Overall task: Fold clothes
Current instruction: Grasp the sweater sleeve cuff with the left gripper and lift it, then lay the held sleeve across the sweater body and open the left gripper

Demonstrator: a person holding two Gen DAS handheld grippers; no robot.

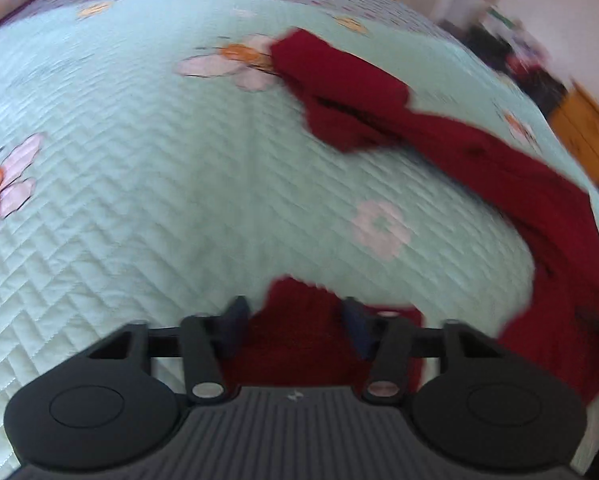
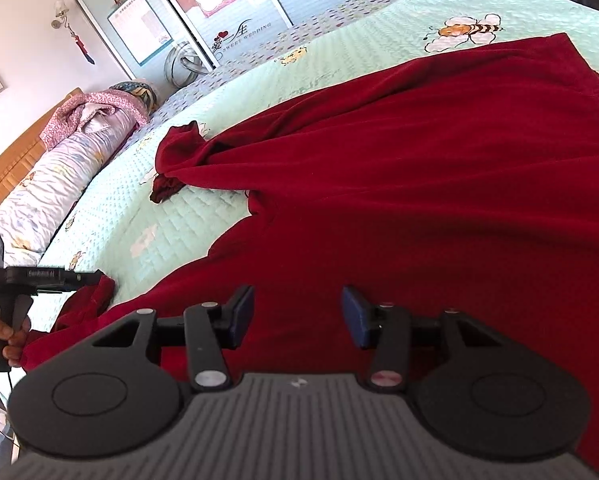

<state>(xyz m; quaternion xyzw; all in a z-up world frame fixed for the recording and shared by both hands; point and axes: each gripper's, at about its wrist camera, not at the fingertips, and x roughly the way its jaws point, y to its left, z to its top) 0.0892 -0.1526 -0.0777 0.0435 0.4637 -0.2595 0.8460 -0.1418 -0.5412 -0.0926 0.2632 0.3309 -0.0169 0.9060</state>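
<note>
Nearest the right wrist camera, the right gripper [image 2: 297,316] hung with its jaws spread wide, two blue-padded fingers apart above the dark red garment [image 2: 419,184] and pinching nothing. That garment, the only piece of clothing laid out, sprawled over the mint-green quilted bedspread [image 2: 171,216], filling the middle and right of that view, with one sleeve [image 2: 175,160] bunched and trailing out to the left.

At the left edge of that view, the left gripper [image 2: 93,279] showed from the side, a hand [image 2: 3,336] around its handle. Small white lettering ran along its black body, too small to read for certain. Its tip met a fold of the red cloth. In the left wrist view, the left gripper [image 1: 295,322] had its two dark fingers parted with red fabric lying between them; whether the pads actually pressed on the cloth could not be told through the blur. Beyond them the garment [image 1: 459,140] ran off rightward and upward across the bedspread [image 1: 139,160].

The bedspread carried printed bees, two visible in the left wrist view, and one pale flower [image 1: 381,230].

Further off, one rolled quilt [image 2: 59,180] lay along the wooden headboard [image 2: 19,152], with a pink floral cloth [image 2: 95,108] on top. At the far wall, wardrobe doors [image 2: 235,8] bore the words "LOVE" and "SWEET WEDDING". One wall lamp [image 2: 61,10] hung beside them.
</note>
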